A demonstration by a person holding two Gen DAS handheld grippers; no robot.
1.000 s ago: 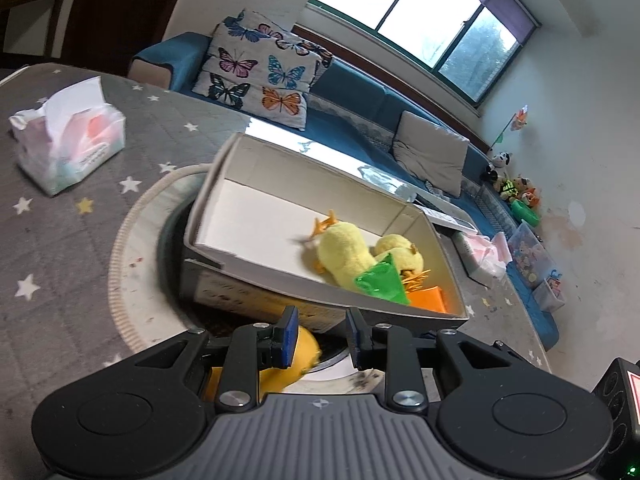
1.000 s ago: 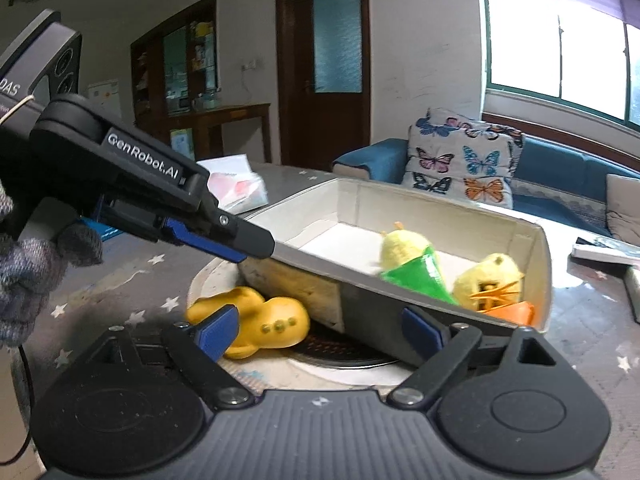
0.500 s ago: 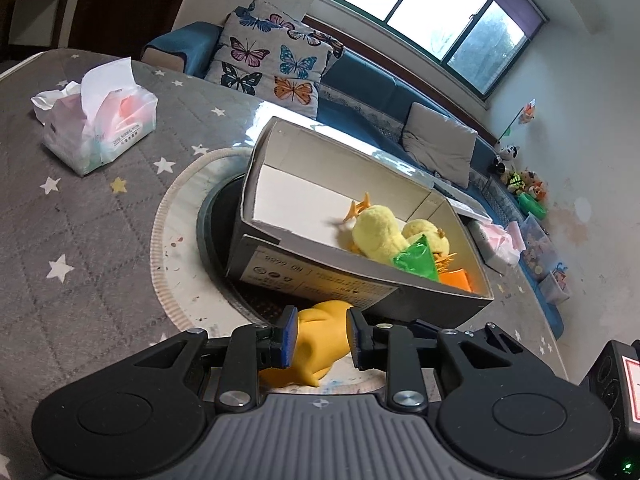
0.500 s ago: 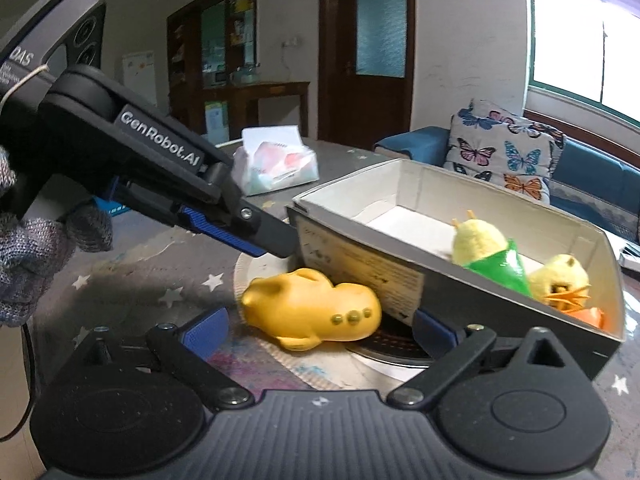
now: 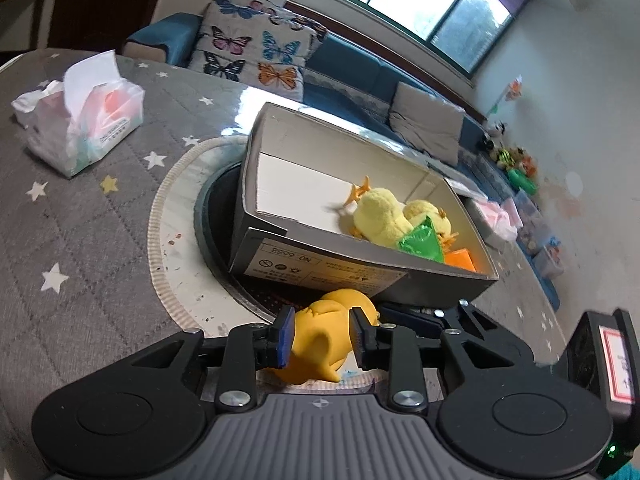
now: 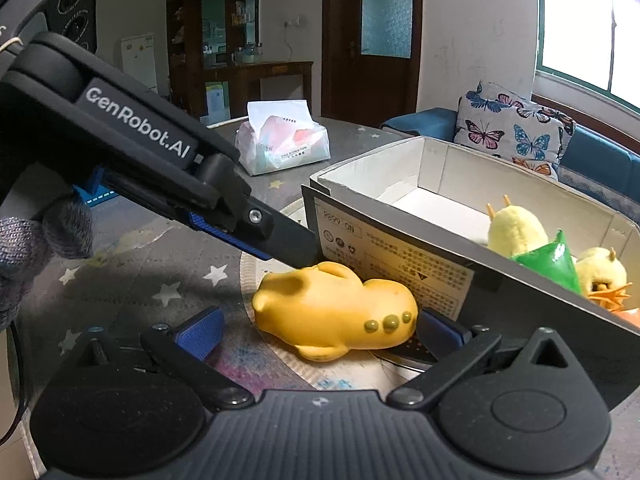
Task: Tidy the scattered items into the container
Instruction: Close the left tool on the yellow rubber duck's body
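Observation:
A yellow rubber toy point(image 5: 324, 340) lies on the round mat in front of the cardboard box point(image 5: 320, 264). My left gripper point(image 5: 322, 340) has its pads on both sides of the toy, closed against it. In the right wrist view the toy point(image 6: 336, 312) lies on its side between the open fingers of my right gripper point(image 6: 320, 330), with the left gripper's finger point(image 6: 280, 240) touching its top. The box point(image 6: 400, 256) holds two yellow plush chicks point(image 5: 384, 216), a green packet point(image 5: 420, 242) and an orange piece point(image 5: 460, 260).
A tissue pack point(image 5: 80, 120) lies on the grey star-patterned table cover point(image 5: 60, 240) at the left. A round mat point(image 5: 172, 248) with a dark disc lies under the box. A blue sofa with butterfly cushions point(image 5: 256, 48) stands behind.
Both grippers moved closer to the yellow toy. The left gripper's pads now sit around it, and the toy lies between the right gripper's fingers.

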